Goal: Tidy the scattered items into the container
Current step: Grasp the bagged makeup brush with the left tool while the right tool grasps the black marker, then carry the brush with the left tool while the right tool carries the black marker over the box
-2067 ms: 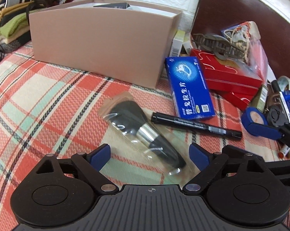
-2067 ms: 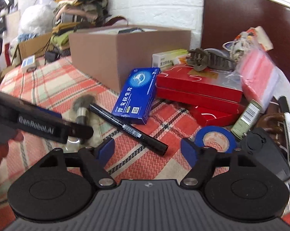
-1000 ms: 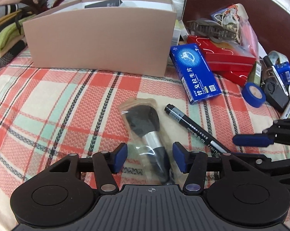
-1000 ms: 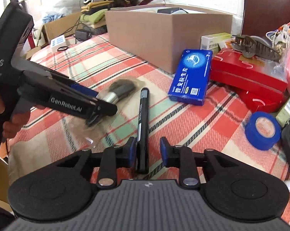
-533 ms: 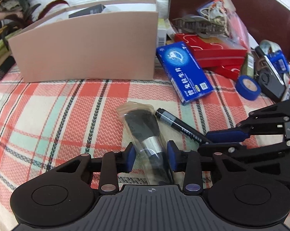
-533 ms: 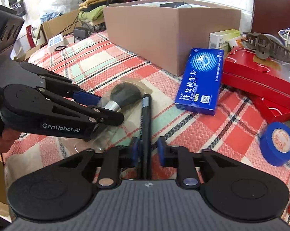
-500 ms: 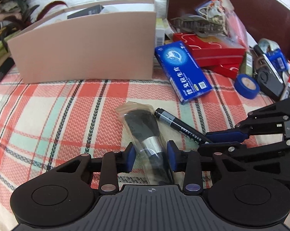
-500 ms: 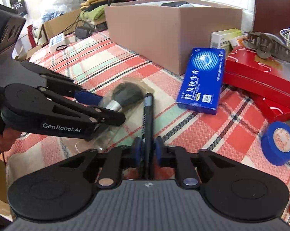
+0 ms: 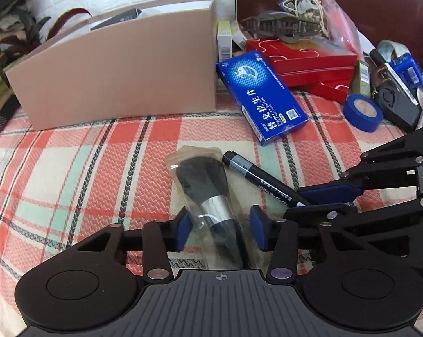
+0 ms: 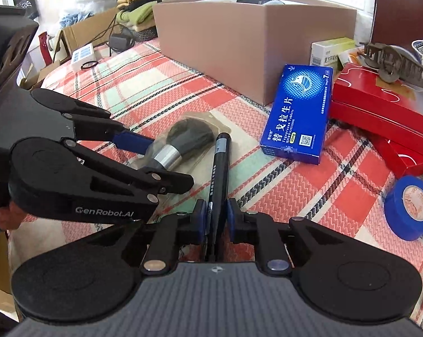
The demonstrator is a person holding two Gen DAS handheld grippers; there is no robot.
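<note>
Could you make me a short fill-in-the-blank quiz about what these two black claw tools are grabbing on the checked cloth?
1. The right gripper is shut on the black ____.
2. The left gripper straddles a bagged makeup ____.
3. The cardboard box stands ____ both items.
4. The tape roll is coloured ____.

Missing words: marker; brush; behind; blue

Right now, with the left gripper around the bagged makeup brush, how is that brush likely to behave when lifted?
The makeup brush sits in a loose clear sleeve, so the left gripper may find the film slippery and the brush could slide inside it. Its handle looks rigid, so it should lift without bending. The bristle head looks soft and light; it probably will not sag much.
</note>
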